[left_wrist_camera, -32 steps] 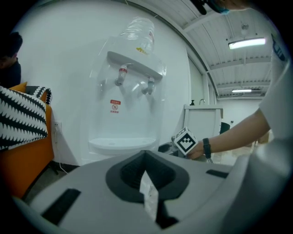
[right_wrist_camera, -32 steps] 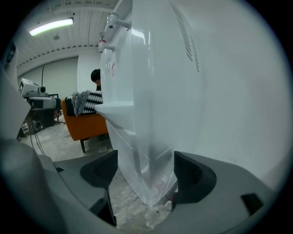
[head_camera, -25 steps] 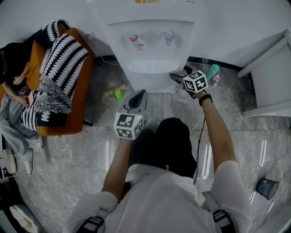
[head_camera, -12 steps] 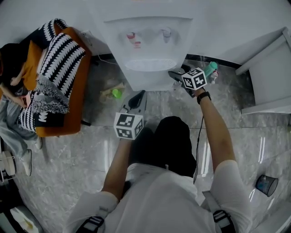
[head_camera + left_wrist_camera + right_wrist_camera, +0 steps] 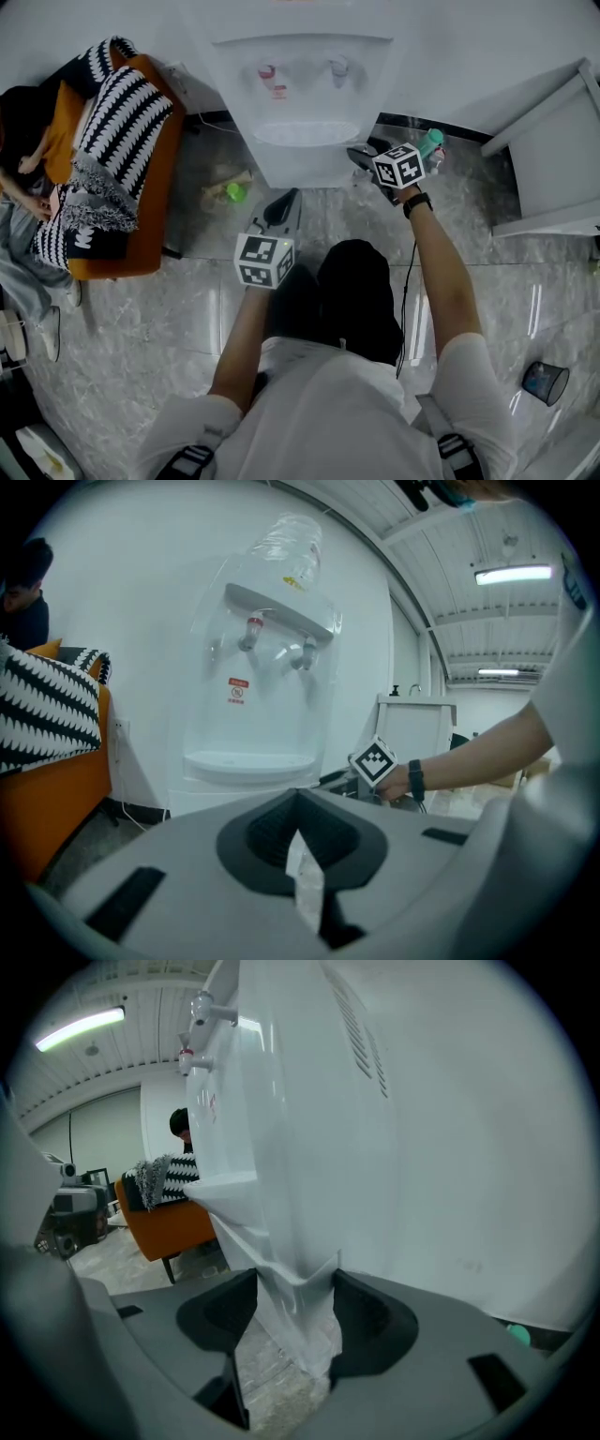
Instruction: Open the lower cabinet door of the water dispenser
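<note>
Wht dispenser point(image 5: 309, 94), lwr door point(image 5: 300, 173) upright

bright even light, fisheye-warped gripper views

Your head view cuts the water dispenser point(image 5: 305, 103) off at twelve o'clock; its red label point(image 5: 237, 689) is too small to read.

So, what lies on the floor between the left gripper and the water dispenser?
Nothing: in the head view only bare grey floor separates the left gripper from the water dispenser.
</note>
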A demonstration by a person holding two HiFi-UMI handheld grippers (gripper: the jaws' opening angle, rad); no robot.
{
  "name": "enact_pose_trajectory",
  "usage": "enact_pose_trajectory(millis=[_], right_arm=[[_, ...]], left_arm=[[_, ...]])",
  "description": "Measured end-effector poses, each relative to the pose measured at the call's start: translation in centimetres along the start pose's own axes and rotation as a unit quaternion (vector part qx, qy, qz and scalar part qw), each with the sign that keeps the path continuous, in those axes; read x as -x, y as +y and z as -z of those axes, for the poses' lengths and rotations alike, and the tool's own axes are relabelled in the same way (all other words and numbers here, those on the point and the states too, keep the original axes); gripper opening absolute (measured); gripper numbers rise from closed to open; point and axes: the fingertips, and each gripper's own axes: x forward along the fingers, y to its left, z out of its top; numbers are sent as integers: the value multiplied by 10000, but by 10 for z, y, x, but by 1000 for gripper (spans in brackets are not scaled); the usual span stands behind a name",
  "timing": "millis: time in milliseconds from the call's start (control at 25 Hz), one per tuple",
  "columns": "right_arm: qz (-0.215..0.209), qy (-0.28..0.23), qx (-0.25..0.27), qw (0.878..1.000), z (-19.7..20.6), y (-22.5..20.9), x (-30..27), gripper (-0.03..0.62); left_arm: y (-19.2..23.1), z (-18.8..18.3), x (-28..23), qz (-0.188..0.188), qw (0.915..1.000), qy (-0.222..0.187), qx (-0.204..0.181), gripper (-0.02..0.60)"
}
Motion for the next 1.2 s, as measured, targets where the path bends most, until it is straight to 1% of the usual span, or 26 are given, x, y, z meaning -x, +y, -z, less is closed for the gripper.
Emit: enact_pose_trajectory(millis=[200,320,560,680,800,1040,1200], right_arm=[[-298,168,317,9989,9,12,13,234],[-452,322,534,9970,16,19,20,195],[-711,506,757,9933,25,32,29,183],[-857,720,884,9898,30,39,34,179],[-999,918,1095,9847,34,47,40,175],[-1294,974,1158,9800,40,67,48,169],[-1537,1048,1265,9744,46,85,52,167]], left_arm=[[-4,3,-4,8,10000,4,38,2],[-8,3,-7,37,10000,3,31,2],[-13,5,-8,42,10000,22,42,2],[-17,7,-7,70,9999,38,109,2],[-19,5,-6,68,9999,52,58,2],[-22,2,-3,29,10000,56,-10,2],[-25,4,-1,15,10000,65,-8,2]])
